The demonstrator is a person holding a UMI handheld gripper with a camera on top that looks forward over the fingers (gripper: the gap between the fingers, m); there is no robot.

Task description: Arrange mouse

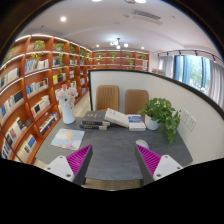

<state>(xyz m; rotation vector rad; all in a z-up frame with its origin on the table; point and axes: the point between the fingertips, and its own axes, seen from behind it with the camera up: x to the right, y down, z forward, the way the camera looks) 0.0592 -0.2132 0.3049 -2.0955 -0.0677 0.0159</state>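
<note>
No mouse shows in the gripper view. My gripper (112,162) is open and empty, held above the near part of a grey desk (112,150). Its two fingers with magenta pads (80,160) stand wide apart, with only bare desk surface between them. Beyond the fingers, at the far side of the desk, lie a stack of books (95,118) and an open book (123,119).
A potted green plant (160,113) stands at the desk's far right. A paper sheet (67,139) lies left on the desk, a white cup holder (66,104) behind it. Two chairs (121,99) stand beyond the desk. Bookshelves (30,95) line the left wall.
</note>
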